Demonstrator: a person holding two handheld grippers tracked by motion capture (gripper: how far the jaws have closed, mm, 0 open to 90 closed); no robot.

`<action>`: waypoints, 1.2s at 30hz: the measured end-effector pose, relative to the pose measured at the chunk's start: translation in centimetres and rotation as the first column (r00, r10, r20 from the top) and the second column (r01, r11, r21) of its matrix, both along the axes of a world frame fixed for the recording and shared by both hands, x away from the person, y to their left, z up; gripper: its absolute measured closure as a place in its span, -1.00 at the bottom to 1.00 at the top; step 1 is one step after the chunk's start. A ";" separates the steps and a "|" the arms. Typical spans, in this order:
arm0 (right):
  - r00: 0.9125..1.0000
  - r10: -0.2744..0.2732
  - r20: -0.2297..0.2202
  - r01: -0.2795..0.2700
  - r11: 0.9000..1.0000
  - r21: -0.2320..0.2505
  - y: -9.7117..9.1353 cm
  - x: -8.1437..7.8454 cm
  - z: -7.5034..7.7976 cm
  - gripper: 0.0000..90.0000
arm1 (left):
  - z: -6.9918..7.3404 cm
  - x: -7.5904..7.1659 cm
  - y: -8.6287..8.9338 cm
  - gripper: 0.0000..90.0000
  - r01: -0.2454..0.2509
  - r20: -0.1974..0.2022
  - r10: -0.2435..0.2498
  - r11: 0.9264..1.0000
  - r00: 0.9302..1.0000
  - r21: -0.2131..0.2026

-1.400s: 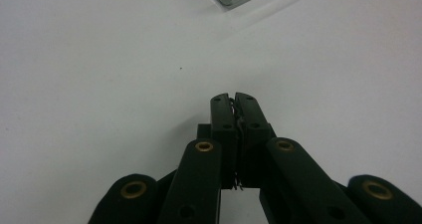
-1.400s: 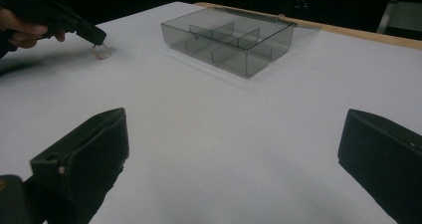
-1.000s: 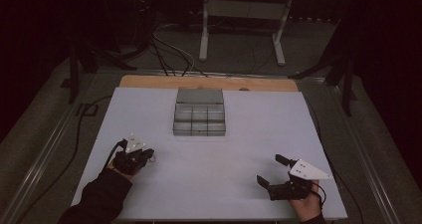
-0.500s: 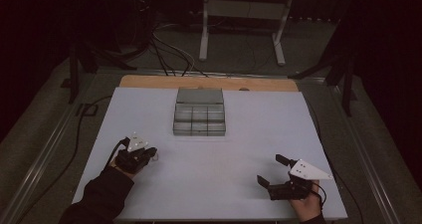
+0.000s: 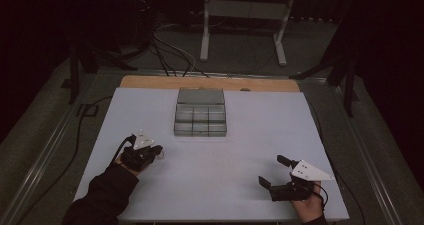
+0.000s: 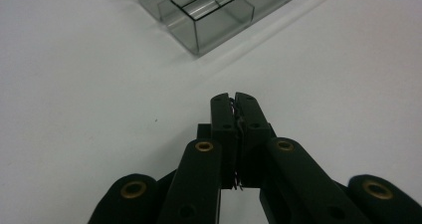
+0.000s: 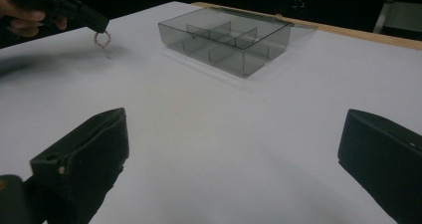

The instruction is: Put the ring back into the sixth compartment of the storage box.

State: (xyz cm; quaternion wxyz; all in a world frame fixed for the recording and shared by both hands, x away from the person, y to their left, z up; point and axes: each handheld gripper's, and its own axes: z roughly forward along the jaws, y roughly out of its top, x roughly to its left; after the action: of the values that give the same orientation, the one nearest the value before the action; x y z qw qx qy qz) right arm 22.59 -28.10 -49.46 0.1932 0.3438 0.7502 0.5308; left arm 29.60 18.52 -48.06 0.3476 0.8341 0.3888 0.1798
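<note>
A clear grey compartment box (image 5: 200, 119) (image 7: 226, 37) sits on the white table (image 5: 220, 185), towards the far side; its near corner (image 6: 214, 20) lies ahead of the left jaws. At the near left, a hand holds my left gripper (image 5: 158, 152) (image 6: 234, 98) just above the table, shut on a small wire ring (image 7: 102, 38). The ring hangs from the left gripper's tip (image 7: 94, 22); a thin strand of it (image 6: 239, 119) shows between the pressed pads. My right gripper (image 5: 271, 170) (image 7: 234, 119) rests at the near right, open, with nothing between its jaws.
A wooden strip (image 5: 150, 81) edges the table's far side. Beyond it are cables (image 5: 170, 45) and a metal stand (image 5: 240, 20) on the dark floor. A rail (image 5: 50, 145) runs along the table's left.
The left gripper has shifted slightly to the right, towards the box. The right gripper has stayed where it was.
</note>
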 end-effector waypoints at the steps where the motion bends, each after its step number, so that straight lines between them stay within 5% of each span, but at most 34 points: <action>1: 1.000 0.000 0.000 0.000 1.000 0.000 0.0 0.0 0.0 -1.00 | 0.0 0.1 -0.1 1.00 0.001 0.001 -0.001 1.000 1.000 0.001; 36: 1.000 0.001 0.000 -0.001 1.000 0.003 -0.1 0.0 0.0 -1.00 | 1.3 2.0 -3.2 1.00 0.095 -0.004 -0.095 0.995 0.995 -0.001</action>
State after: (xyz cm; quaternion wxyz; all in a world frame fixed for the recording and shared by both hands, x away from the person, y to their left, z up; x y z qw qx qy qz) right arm 22.59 -28.16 -49.47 0.1921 0.3438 0.7495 0.5321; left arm 31.57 15.36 -46.71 0.3554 0.8518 0.3494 0.1614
